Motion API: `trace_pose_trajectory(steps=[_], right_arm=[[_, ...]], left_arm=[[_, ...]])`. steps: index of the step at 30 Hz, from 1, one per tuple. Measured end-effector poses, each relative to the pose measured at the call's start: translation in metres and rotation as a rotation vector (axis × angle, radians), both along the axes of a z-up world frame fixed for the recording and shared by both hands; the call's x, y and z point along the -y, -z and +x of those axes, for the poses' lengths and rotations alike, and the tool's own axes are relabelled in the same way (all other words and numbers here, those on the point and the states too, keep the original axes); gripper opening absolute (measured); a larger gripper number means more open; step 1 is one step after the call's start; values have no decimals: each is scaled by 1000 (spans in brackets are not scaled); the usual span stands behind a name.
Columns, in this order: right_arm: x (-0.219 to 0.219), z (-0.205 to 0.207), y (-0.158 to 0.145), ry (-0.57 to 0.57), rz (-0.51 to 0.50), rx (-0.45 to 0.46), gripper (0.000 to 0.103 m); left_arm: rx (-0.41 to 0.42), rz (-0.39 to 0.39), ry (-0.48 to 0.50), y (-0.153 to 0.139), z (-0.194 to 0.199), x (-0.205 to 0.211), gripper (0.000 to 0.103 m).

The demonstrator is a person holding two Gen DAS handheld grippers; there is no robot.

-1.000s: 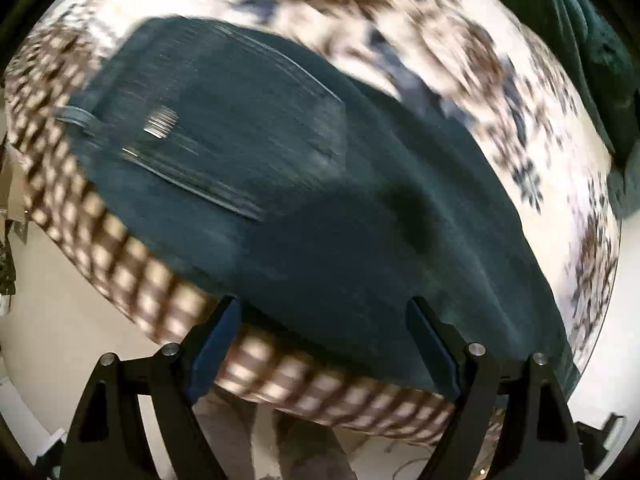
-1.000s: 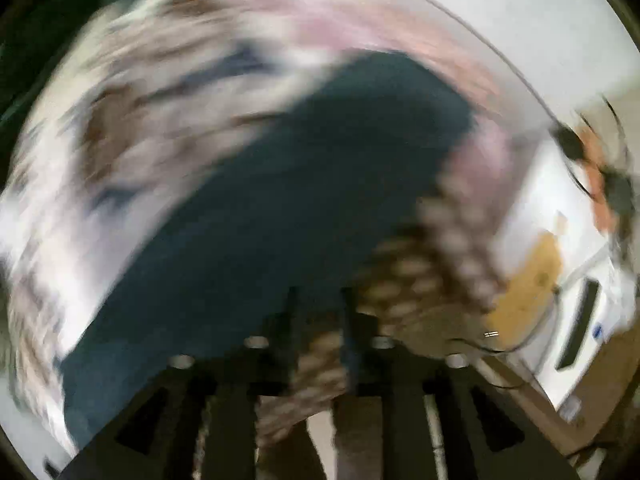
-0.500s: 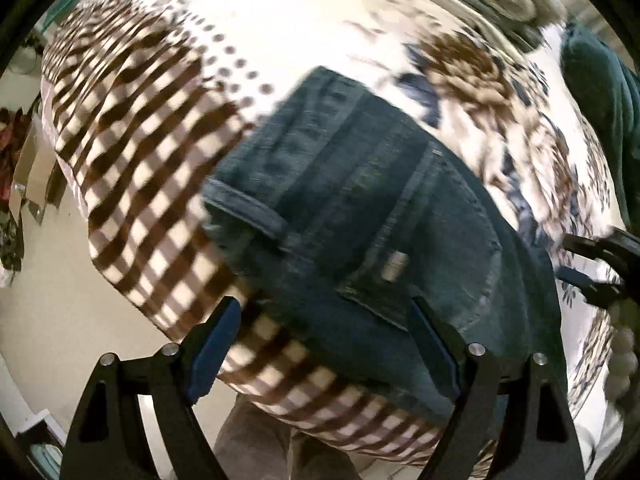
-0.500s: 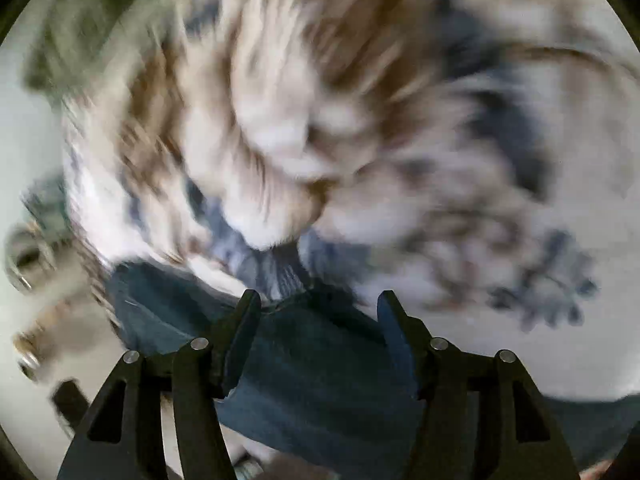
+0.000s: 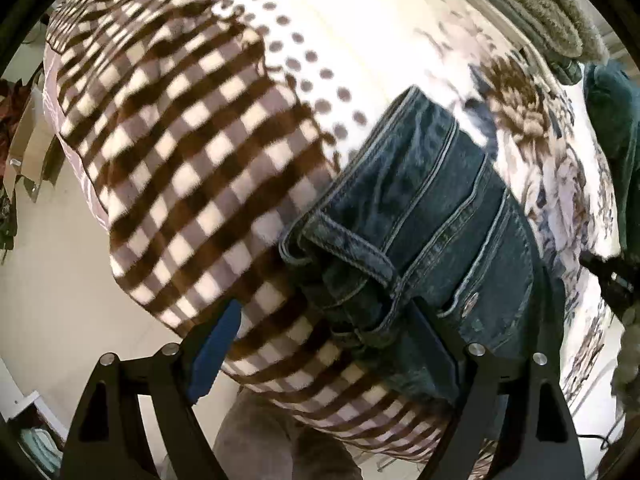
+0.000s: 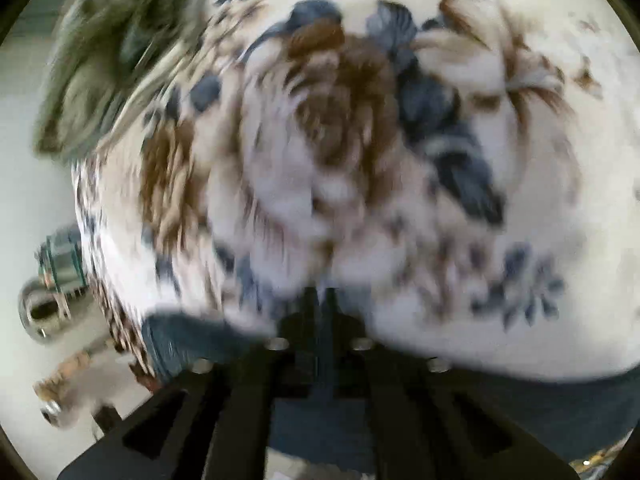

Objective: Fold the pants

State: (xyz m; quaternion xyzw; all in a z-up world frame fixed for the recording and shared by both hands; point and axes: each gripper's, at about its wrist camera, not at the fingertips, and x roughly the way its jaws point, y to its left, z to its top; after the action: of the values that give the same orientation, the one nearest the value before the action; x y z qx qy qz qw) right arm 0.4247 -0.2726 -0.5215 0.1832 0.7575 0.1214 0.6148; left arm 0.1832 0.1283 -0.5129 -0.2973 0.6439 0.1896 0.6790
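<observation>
Jeans (image 5: 432, 216) lie on the blanket (image 5: 192, 128); left tool (image 5: 320, 344) is wide, ready to grab; right tool (image 6: 320, 300) pinches denim.

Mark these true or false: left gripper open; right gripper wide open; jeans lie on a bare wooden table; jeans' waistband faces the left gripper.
1. The left gripper is open. True.
2. The right gripper is wide open. False: its fingers are together at the denim edge.
3. The dark blue denim jeans lie on bare wood. False: they lie on a brown-checked, floral fleece blanket.
4. The waistband faces the left gripper. True.
</observation>
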Motion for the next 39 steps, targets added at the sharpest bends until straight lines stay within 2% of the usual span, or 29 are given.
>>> trace_pose_trajectory(steps=[2, 5, 7, 9, 12, 14, 15, 16, 17, 19, 21, 22, 23, 28, 30, 32, 33, 34, 37, 38, 39], right_arm=[[3, -39, -9, 27, 30, -23, 66], [19, -117, -14, 158, 85, -111, 66], [31, -165, -4, 274, 105, -168, 66], [37, -208, 17, 388, 102, -226, 66], [43, -244, 49, 551, 122, -267, 64], [56, -256, 60, 622, 131, -238, 42], [61, -260, 66, 644, 105, -219, 20], [66, -267, 72, 671, 80, -222, 13], [70, -273, 77, 697, 82, -230, 8], [79, -287, 77, 742, 125, -233, 8], [85, -296, 69, 729, 128, -211, 8], [87, -299, 67, 729, 124, -202, 7], [88, -304, 67, 732, 127, -192, 0], [95, -308, 50, 685, 114, -153, 0], [86, -307, 44, 616, 121, -160, 2], [78, -298, 49, 602, 152, -185, 16], [82, -302, 51, 622, 153, -200, 33], [80, -300, 55, 645, 149, -201, 35], [77, -292, 70, 703, 115, -202, 35], [79, -292, 76, 721, 113, -214, 32], [81, -295, 77, 746, 103, -211, 12]], left_arm=[[16, 0, 1, -7, 1, 0, 84], [52, 4, -9, -23, -16, -5, 84], [72, -6, -28, -26, -23, -8, 84], [95, -40, -60, -23, -23, -13, 84], [107, -104, -131, -8, -19, -21, 84], [100, -120, -178, 3, -16, -24, 83], [112, -124, -196, 6, -15, -27, 81], [122, -121, -207, 9, -13, -29, 75], [122, -112, -212, 11, -11, -30, 55], [116, -110, -231, 16, -9, -33, 47], [136, -108, -247, 15, -14, -34, 39], [144, -97, -233, 12, -15, -33, 37], [152, -87, -217, 10, -16, -32, 35], [192, -84, -186, -2, -22, -29, 26], [207, -86, -173, -9, -26, -29, 25], [202, -88, -166, -10, -31, -31, 24], [200, -93, -170, -8, -31, -32, 24], [196, -97, -174, -7, -32, -33, 24], [198, -95, -179, -5, -30, -33, 24], [199, -94, -179, -5, -29, -33, 24], [199, -95, -179, -5, -30, -32, 24]])
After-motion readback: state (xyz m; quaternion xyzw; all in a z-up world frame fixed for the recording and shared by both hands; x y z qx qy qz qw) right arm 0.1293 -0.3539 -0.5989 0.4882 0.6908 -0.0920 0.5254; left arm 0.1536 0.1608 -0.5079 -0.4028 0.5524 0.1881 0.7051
